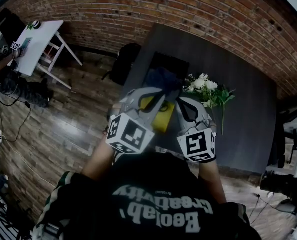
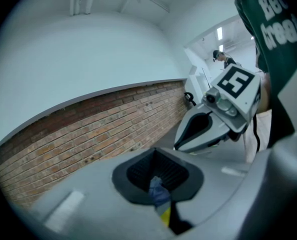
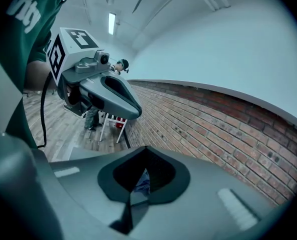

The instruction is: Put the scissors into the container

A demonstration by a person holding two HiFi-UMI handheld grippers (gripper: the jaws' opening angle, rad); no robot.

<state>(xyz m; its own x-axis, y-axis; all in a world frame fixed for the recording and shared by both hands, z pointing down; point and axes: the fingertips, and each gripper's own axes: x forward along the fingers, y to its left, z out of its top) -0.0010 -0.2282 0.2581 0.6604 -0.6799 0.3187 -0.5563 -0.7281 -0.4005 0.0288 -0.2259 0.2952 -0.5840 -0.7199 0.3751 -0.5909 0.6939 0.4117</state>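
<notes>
Your dark green shirt with pale lettering [image 1: 158, 204] fills the bottom of the head view; just past it you hold both tools side by side, marker cubes toward you; your grey-shelled left gripper [image 2: 161, 201] is clenched on nothing, with only a sliver of blue and yellow showing through the slit between its jaws; your grey-shelled right gripper [image 3: 135, 196] likewise has its jaws pressed together and empty; both noses point over the dark grey table [image 1: 248, 124], the right one just beside the bunch of white flowers with green stems [image 1: 204, 88], the left one farther to the flowers' left; a yellow object [image 1: 161, 118] lies left of the flowers between the two noses, with a blue heap [image 1: 161, 78] beyond it; the scissors and the container cannot be told apart from these shapes; a red brick wall [image 1: 188, 9] rises behind the flowers
</notes>
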